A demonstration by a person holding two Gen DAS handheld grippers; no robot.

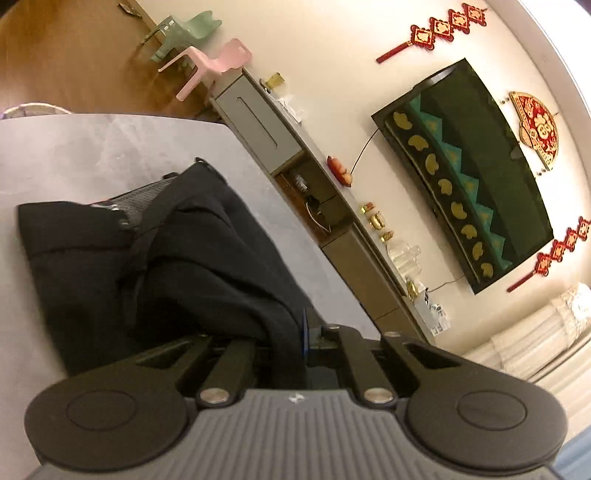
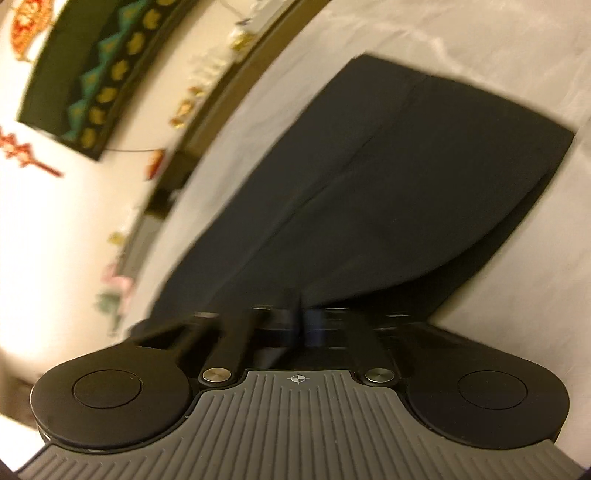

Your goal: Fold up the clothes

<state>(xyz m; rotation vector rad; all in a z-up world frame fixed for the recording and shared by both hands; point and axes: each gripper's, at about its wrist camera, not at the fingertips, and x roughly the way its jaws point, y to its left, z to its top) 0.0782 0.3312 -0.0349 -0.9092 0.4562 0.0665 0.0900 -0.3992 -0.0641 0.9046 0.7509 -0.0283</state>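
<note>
A black garment (image 1: 192, 258) lies bunched on the pale grey table (image 1: 92, 147), with a grey mesh lining (image 1: 144, 199) showing near its far end. Its near edge rises into my left gripper (image 1: 297, 332), whose jaws are shut on the cloth. In the right wrist view the same black garment (image 2: 406, 177) fans out flat from my right gripper (image 2: 304, 317) toward a far corner (image 2: 565, 136). The right jaws are pressed together on a pinch of the fabric's near edge. This view is blurred.
Beyond the table's far edge (image 1: 295, 229) runs a low grey cabinet (image 1: 258, 122) with small ornaments, under a wall-mounted television (image 1: 472, 177). A pink chair (image 1: 218, 62) and a green chair (image 1: 188, 29) stand on the wood floor.
</note>
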